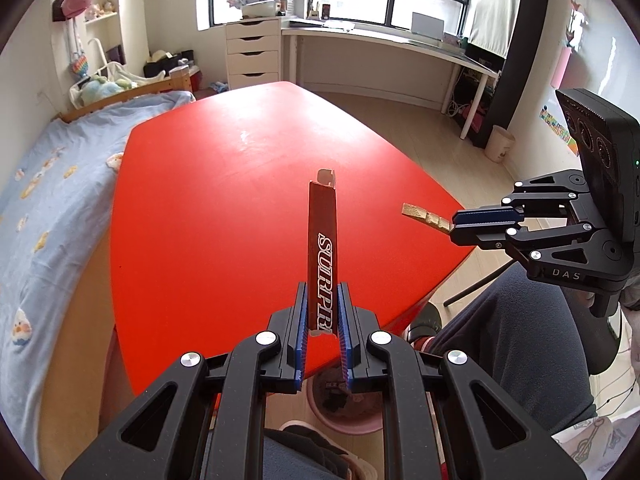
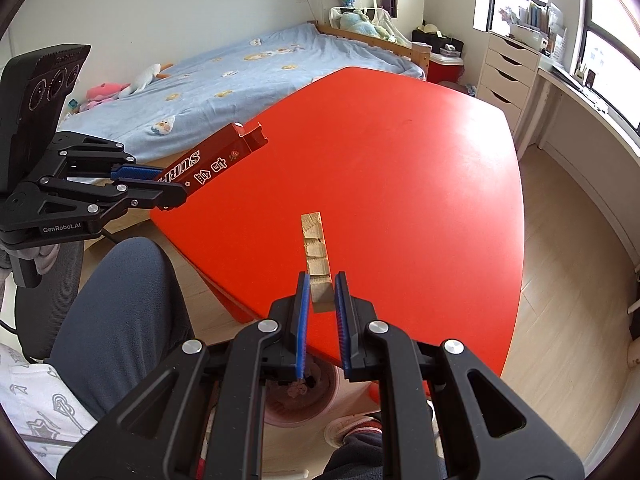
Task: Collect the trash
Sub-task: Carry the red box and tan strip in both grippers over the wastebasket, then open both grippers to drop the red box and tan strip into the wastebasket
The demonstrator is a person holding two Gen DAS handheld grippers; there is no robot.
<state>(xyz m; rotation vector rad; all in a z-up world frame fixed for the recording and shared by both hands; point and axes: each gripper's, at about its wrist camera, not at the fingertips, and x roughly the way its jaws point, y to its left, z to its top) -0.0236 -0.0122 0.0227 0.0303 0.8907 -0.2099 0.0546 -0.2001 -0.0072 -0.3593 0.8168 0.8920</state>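
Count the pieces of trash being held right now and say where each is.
2. The red box is in the left hand-held gripper; the gold wrapper is in the right hand-held gripper. More may be out of view.

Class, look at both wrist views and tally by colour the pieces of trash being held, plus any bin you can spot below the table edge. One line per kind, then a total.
Dark red carton, in the left gripper: 1
Tan wooden strip, in the right gripper: 1
Pink bin on the floor: 1
Total: 3

Pink bin (image 1: 347,408) on floor below table (image 1: 224,184) edge.
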